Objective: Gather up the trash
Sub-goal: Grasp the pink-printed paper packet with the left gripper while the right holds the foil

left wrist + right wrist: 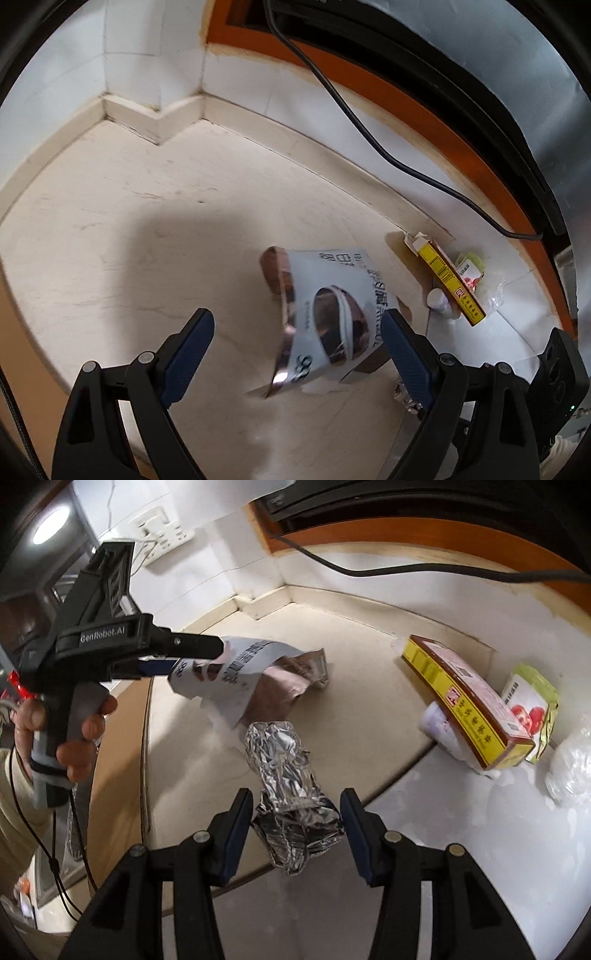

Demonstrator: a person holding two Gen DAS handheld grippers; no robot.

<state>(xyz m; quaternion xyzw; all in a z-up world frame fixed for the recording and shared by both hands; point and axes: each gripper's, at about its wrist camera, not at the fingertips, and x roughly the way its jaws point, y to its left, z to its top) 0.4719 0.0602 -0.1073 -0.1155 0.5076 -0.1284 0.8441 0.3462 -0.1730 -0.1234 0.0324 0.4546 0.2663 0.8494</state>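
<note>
A crumpled white and brown snack bag (pixel 332 306) stands on the pale counter (pixel 147 240). My left gripper (pixel 297 328) is open wide around it, and the bag is close to the right finger (pixel 402 343). The right wrist view shows the same bag (pixel 258 672) at the left gripper's (pixel 199 657) tips. A wad of silver foil (pixel 291 805) sits between my right gripper's (pixel 297 819) pads, which touch both its sides. Its lower end overhangs the counter's edge.
A yellow and brown box (pixel 469 698) lies at the right on a white cup (pixel 443 731), beside a green packet (pixel 532 709) and clear plastic (pixel 572 771). A black cable (pixel 351 110) runs along the tiled wall. A hand (pixel 77 731) grips the left gripper's handle.
</note>
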